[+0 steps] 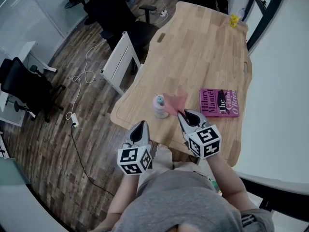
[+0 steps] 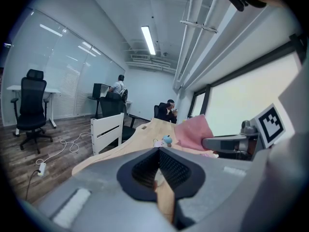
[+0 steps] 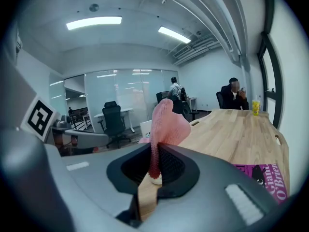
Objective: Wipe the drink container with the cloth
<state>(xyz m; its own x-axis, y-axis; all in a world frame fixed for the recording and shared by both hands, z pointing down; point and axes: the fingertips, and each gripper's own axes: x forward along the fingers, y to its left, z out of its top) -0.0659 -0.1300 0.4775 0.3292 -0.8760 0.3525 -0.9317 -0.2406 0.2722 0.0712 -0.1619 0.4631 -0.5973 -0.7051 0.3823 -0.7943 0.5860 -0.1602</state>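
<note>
Drink container (image 1: pixel 159 106) upright near front edge of wooden worktop (image 1: pixel 207 47), pink cloth (image 1: pixel 175 100) just beside it. Right hand-held gripper (image 1: pixel 182 114) clamped on cloth. Left hand-held gripper (image 1: pixel 140 125) jaws together, empty. Magenta book (image 1: pixel 219 102) further right.

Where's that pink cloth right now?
In the head view, the pink mesh cloth is pinched in the right gripper, just right of the small pastel drink container and left of the magenta book.
</note>
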